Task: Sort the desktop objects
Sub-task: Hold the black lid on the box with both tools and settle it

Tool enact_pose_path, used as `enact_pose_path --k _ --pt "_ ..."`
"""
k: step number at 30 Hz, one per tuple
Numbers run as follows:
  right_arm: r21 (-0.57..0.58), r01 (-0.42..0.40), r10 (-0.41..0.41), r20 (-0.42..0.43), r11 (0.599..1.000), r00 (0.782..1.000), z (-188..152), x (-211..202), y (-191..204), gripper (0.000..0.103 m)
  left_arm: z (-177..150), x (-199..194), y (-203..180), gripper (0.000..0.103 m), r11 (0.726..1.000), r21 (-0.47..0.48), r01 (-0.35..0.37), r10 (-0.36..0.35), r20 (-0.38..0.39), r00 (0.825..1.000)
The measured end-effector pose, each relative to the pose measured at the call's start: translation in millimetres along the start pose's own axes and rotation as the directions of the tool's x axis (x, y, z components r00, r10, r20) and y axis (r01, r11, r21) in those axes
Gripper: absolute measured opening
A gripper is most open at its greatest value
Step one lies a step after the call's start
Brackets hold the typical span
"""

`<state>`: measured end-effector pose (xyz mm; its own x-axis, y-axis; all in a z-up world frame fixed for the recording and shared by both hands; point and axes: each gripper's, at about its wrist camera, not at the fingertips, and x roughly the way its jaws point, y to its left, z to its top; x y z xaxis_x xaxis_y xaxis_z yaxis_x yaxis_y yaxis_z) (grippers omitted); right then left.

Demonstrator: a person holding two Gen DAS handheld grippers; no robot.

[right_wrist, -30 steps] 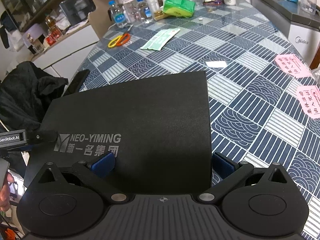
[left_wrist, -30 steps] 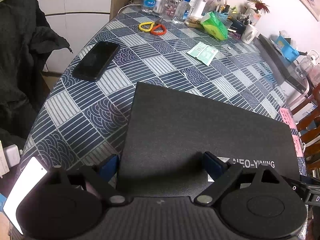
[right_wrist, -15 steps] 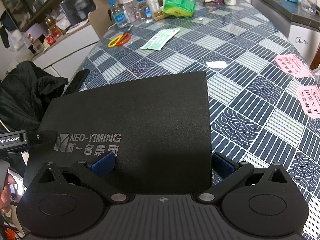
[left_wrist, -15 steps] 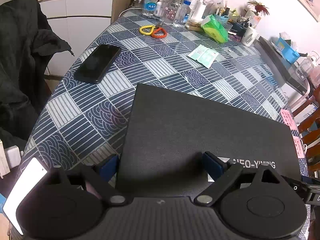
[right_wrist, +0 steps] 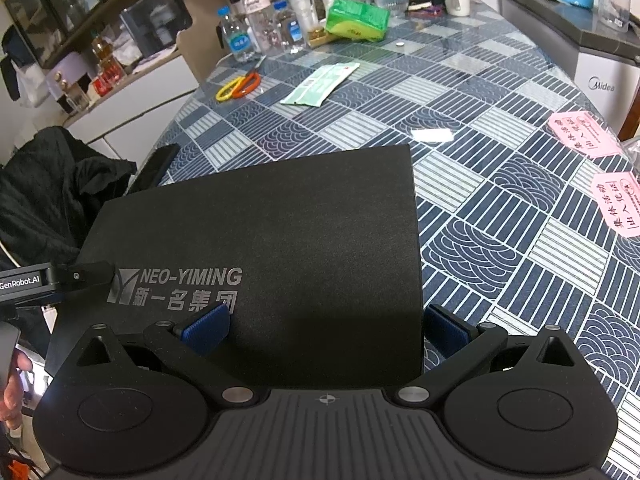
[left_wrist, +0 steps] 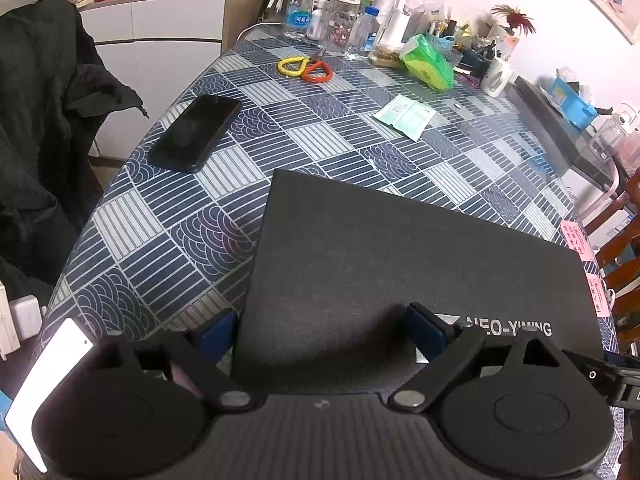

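A large black mat [left_wrist: 400, 264] printed NEO-YIMING lies on the patterned table; it also shows in the right wrist view [right_wrist: 272, 240]. My left gripper [left_wrist: 324, 330] is open, its blue pads straddling the mat's near left corner. My right gripper [right_wrist: 326, 326] is open, its pads straddling the mat's near right edge. A black phone [left_wrist: 196, 132] lies left of the mat. Yellow and orange scissors [left_wrist: 306, 69] and a green-white packet [left_wrist: 405, 115] lie further back; they also show in the right wrist view as scissors [right_wrist: 238, 86] and packet [right_wrist: 322, 83].
Bottles [left_wrist: 298, 14], a green tissue pack [left_wrist: 428, 62], a white mug [left_wrist: 496, 76] and clutter line the far table edge. Pink notes [right_wrist: 580, 134] lie at the right. A dark jacket [left_wrist: 40, 120] hangs left of the table. A white card [left_wrist: 44, 380] sits near left.
The left wrist view has lifted slightly, so the table objects sit a little lower in frame. The right gripper and the mat have not moved.
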<state>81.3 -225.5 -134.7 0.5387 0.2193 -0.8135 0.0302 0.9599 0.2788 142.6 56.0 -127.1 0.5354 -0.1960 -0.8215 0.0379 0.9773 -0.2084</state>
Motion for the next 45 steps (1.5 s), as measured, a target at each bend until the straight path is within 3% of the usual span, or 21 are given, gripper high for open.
enact_pose_path --k 23,34,45 --pt "0.005 -0.002 0.001 0.060 1.000 0.998 -8.6 -0.9 -3.8 0.103 -4.4 -0.3 0.8 0.103 1.000 0.002 -0.001 0.001 0.033 0.999" --pt "0.013 -0.032 0.032 0.034 0.999 0.999 -15.2 -5.0 -5.1 0.103 -9.5 -3.2 5.7 0.103 1.000 -0.011 0.018 -0.018 0.040 0.999" --pt "-0.006 -0.069 0.069 0.023 0.998 0.997 -40.6 -22.6 -9.2 0.103 -37.0 -22.5 12.7 0.103 0.999 -0.006 0.038 -0.038 0.021 0.999"
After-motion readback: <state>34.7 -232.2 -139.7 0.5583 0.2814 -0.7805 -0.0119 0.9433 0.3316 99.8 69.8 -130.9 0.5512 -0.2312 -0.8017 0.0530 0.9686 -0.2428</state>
